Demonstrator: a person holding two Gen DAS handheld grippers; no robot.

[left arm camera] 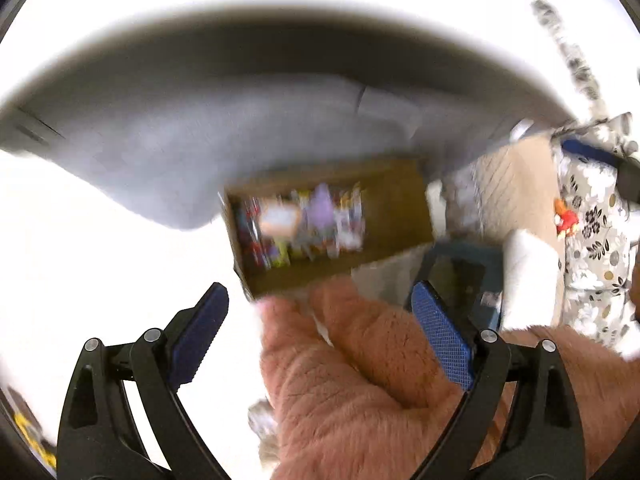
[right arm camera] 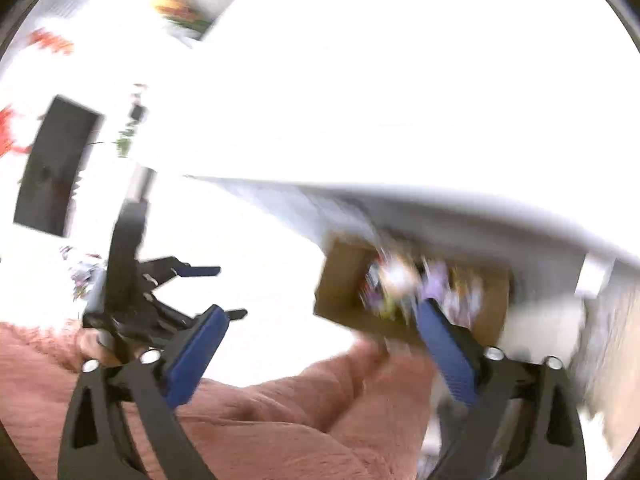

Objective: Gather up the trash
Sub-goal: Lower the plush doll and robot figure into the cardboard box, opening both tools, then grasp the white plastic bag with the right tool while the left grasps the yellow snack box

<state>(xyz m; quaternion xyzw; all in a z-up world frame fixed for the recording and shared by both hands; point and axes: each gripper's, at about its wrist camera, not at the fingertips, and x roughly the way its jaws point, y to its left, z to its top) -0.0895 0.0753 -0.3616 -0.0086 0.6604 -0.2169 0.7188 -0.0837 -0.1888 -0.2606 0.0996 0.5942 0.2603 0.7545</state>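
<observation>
A brown cardboard box (left arm camera: 400, 208) lies below me on the pale floor, with blurred colourful wrappers (left arm camera: 312, 220) inside it. My left gripper (left arm camera: 320, 300) hangs above its near edge, open, with nothing held between its blue pads. Pink fleece clothing (left arm camera: 352, 400) on the person fills the view under it. In the right wrist view the same box (right arm camera: 344, 280) sits right of centre with the wrappers (right arm camera: 400, 280) in it. My right gripper (right arm camera: 322, 312) is open and holds nothing. The left gripper (right arm camera: 224, 292) shows at the left, open, in a hand (right arm camera: 90, 344).
A grey cushioned seat (left arm camera: 160, 140) curves behind the box. Floral fabric (left arm camera: 592, 220) and a white block (left arm camera: 528, 272) lie to the right, with a blue-framed dark thing (left arm camera: 460, 272) near the box. A black panel (right arm camera: 56, 168) stands far left. Both views are motion-blurred.
</observation>
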